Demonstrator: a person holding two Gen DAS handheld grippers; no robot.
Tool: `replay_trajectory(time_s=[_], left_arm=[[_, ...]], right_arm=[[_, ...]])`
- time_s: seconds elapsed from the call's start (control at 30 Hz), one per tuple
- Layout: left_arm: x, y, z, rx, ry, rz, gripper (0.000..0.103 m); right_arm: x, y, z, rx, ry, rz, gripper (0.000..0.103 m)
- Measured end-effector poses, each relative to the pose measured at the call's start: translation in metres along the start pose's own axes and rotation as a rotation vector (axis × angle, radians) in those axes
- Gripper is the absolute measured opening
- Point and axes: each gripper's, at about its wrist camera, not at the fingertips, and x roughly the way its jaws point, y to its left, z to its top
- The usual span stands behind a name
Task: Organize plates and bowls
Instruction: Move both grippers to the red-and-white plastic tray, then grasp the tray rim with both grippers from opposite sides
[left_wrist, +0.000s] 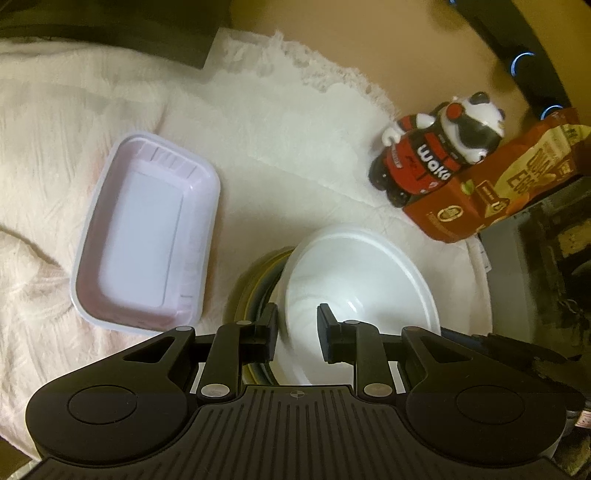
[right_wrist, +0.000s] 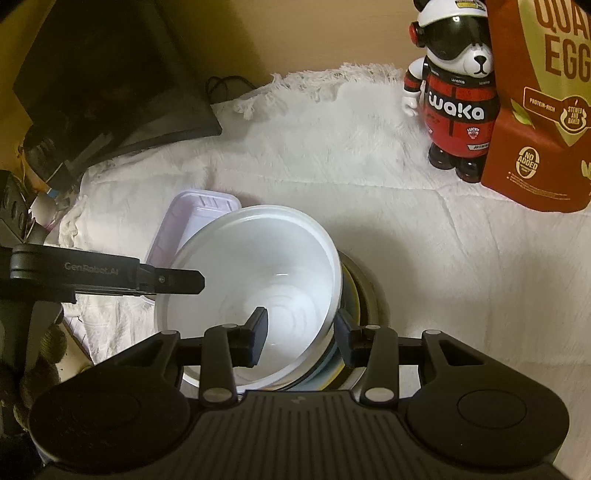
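Observation:
A white bowl (left_wrist: 358, 280) (right_wrist: 251, 280) sits tilted on a stack of plates and bowls (right_wrist: 354, 295) with dark and yellow rims (left_wrist: 258, 280). My left gripper (left_wrist: 298, 326) is open, its fingers straddling the bowl's left rim. It shows as a black finger (right_wrist: 177, 281) in the right wrist view. My right gripper (right_wrist: 301, 338) is open, its fingers on either side of the bowl's right wall. A pale pink rectangular tray (left_wrist: 147, 229) (right_wrist: 192, 225) lies empty on the white cloth, left of the stack.
A panda figure in a red "waka" suit (left_wrist: 436, 147) (right_wrist: 454, 96) stands beside a red egg snack bag (left_wrist: 498, 177) (right_wrist: 543, 110) at the right. A dark box (right_wrist: 110, 74) and clutter (right_wrist: 40, 173) lie at the left. The fluffy white cloth (right_wrist: 443, 258) covers the table.

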Motion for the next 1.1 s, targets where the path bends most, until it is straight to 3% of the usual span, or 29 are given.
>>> replay_trajectory(time_s=[0.3, 0.5, 0.67, 0.9, 1.1], left_arm=[[-0.035, 0.021, 0.003, -0.014, -0.094, -0.018, 0.026], [-0.055, 0.061, 0.013, -0.058, -0.211, 0.115, 0.026], [-0.042, 0.08, 0.024, -0.043, -0.215, 0.203, 0.026], [-0.009, 0.093, 0.033, 0.047, -0.18, 0.307, 0.026], [0.012, 0.107, 0.031, 0.063, -0.126, 0.265, 0.026]], right_arm=[[-0.023, 0.005, 0.011, -0.029, -0.055, -0.046, 0.04], [-0.035, 0.02, 0.029, -0.032, -0.093, -0.067, 0.04], [-0.02, 0.046, 0.053, -0.015, -0.08, -0.024, 0.04], [0.045, 0.1, 0.087, -0.011, 0.036, -0.035, 0.04], [0.116, 0.125, 0.104, 0.025, 0.216, -0.105, 0.04]])
